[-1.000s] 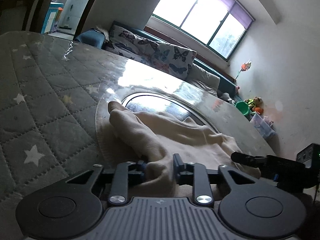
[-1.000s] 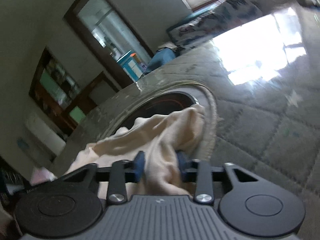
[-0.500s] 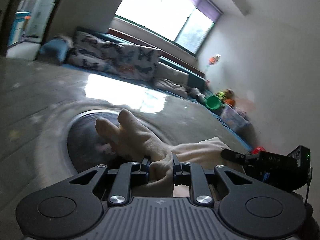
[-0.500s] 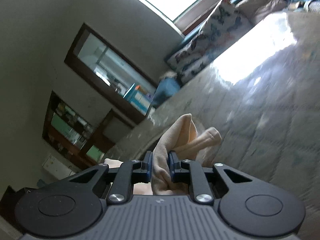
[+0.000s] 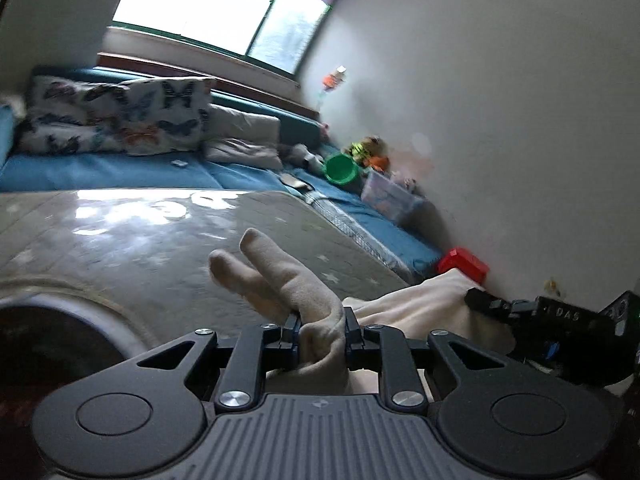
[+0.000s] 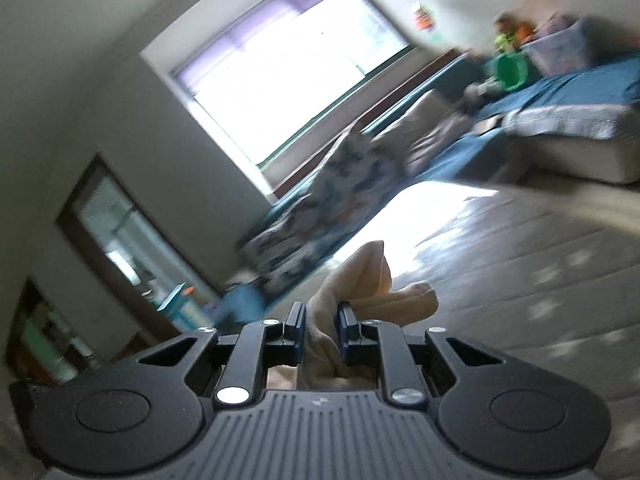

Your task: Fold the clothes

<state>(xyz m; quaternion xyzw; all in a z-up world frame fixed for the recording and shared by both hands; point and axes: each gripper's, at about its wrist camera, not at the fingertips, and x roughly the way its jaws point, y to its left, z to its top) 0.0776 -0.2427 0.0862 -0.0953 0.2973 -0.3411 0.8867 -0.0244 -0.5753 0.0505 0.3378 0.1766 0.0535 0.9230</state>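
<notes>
A cream garment (image 5: 316,304) is pinched at two spots at once: the left gripper (image 5: 320,330) has its fingers (image 5: 290,330) drawn narrow around a bunched fold of the cloth, their opening easing a little wider with fabric between them, and the right gripper (image 6: 320,320) likewise clamps a wad of the same pale fabric, its fingers (image 6: 346,320) also loosening slightly while the cloth sits between them. Seen from the left wrist, the garment stretches sideways from one grip to the other, where the right gripper's dark body (image 5: 560,328) is partly in view at the frame's right edge, so the piece appears to be held up between the two hands, above the quilted grey star-print cover (image 5: 160,240) of the bench rather than lying flat on it. A round inset (image 5: 52,340) shows in that cover at lower left. Beyond the bench run a blue mattress (image 5: 120,172), butterfly-print pillows (image 5: 120,120), a green tub (image 5: 340,168) and a bright window (image 5: 224,8); the right wrist view is blurred. Judged from this, the folding looks to be at an early or middle stage: the cloth is gathered and carried, no neat fold is visible, and laying it down, smoothing and doubling it over seem yet to be done.
</notes>
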